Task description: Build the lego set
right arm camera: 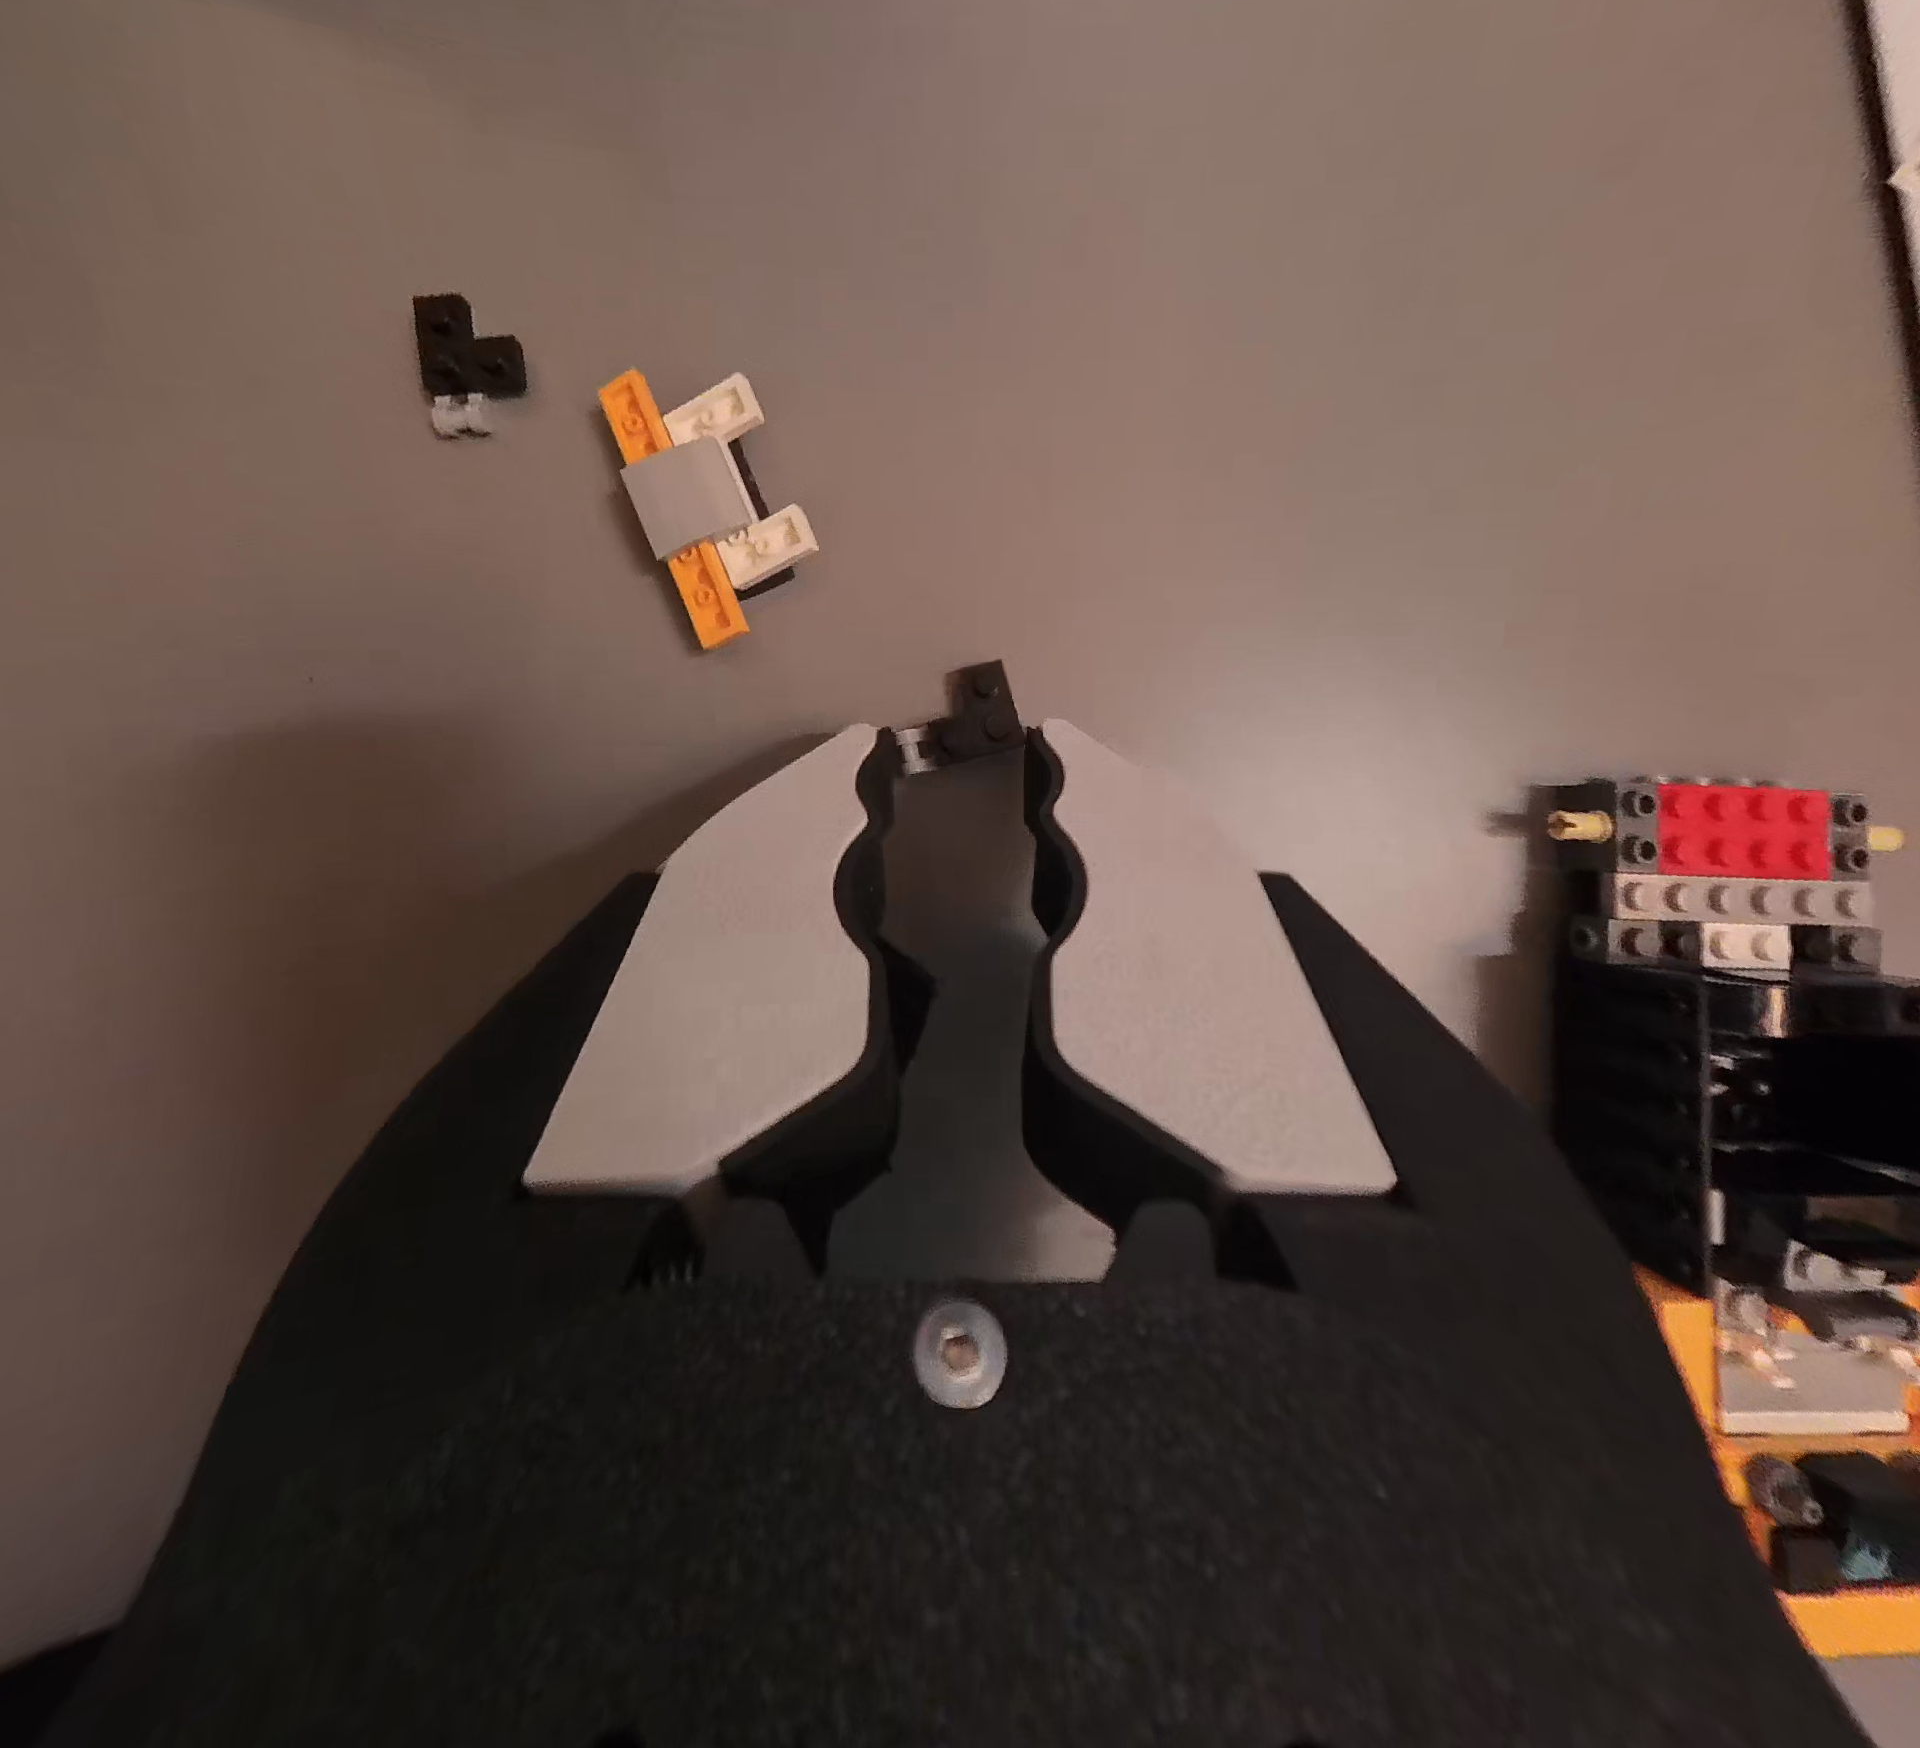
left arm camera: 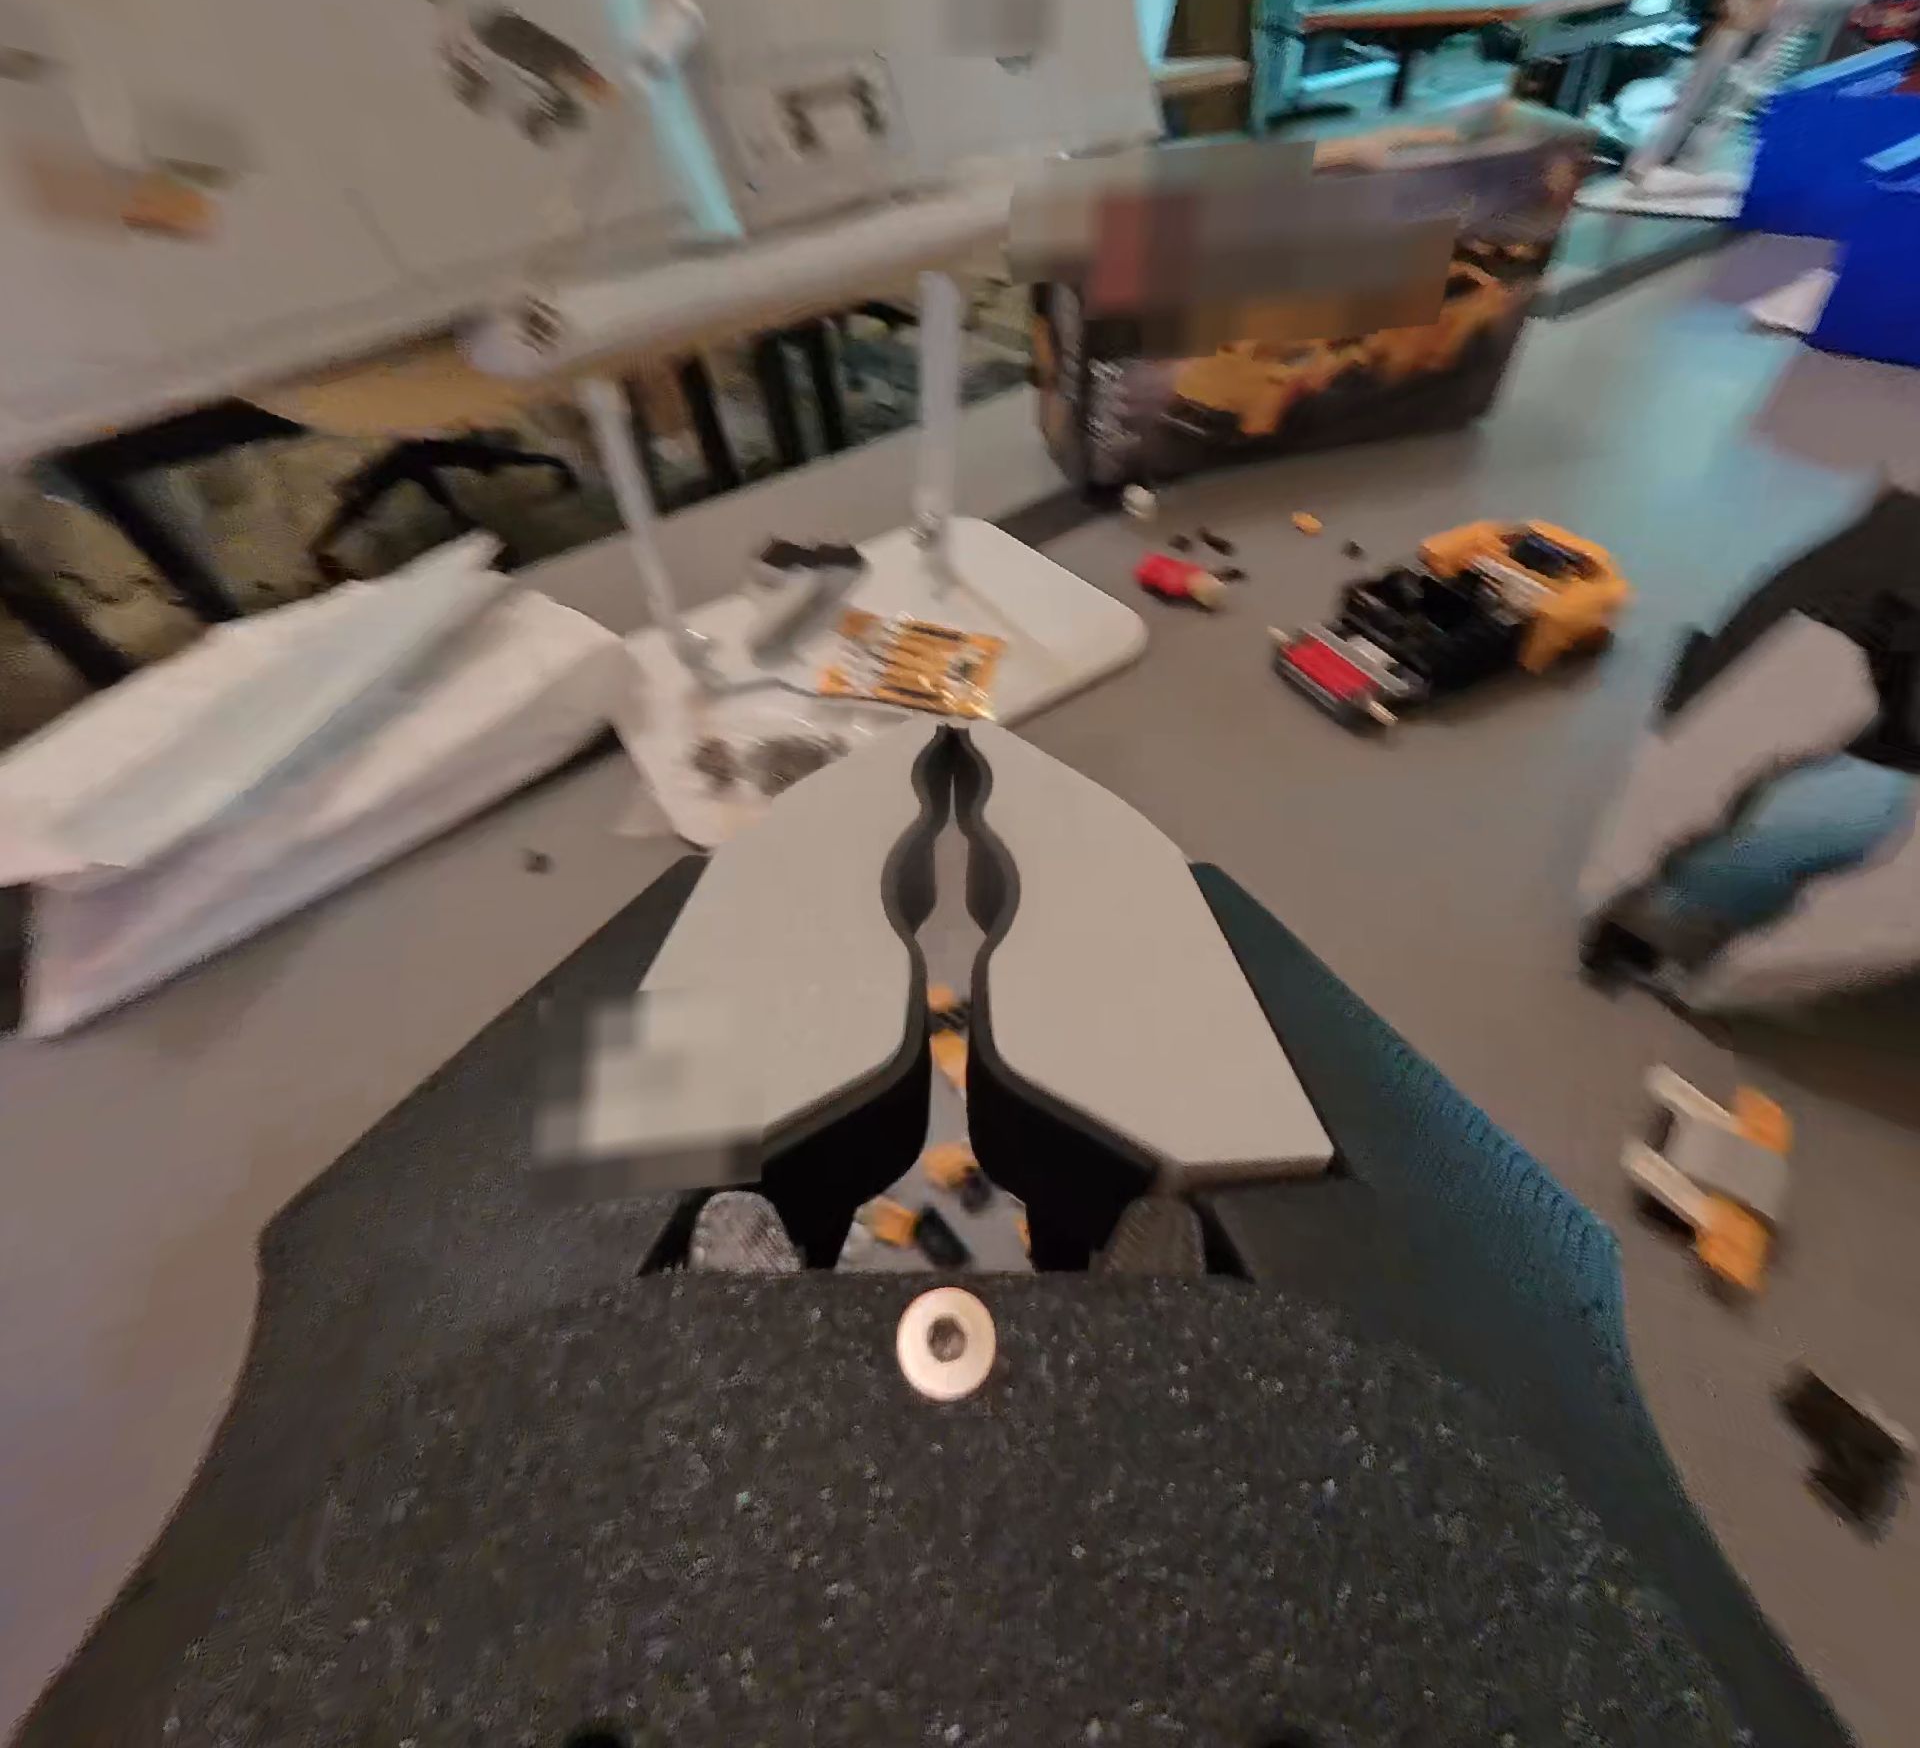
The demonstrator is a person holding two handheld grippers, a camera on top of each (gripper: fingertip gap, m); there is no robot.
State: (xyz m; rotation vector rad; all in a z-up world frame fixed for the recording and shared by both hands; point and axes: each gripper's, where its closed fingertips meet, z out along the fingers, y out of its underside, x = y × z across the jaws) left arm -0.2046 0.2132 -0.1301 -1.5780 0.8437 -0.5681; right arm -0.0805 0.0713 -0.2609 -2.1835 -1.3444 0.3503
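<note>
My right gripper is shut on a small black L-shaped piece with a grey clip, held at its tips just over the grey table. A second black L-shaped piece and an orange, white and grey sub-assembly lie to the upper left. The part-built black, red and orange car sits at the right edge. My left gripper is shut, with its tips just below a foil bag of orange pieces. The blurred left wrist view also shows the car and the sub-assembly.
A white stand base holds an open instruction booklet above the table. The set's box stands behind the car. A white plastic bag lies at the left. A red piece and small loose bits lie near the box. Spacing between my two grippers at the tips: around 20 centimeters.
</note>
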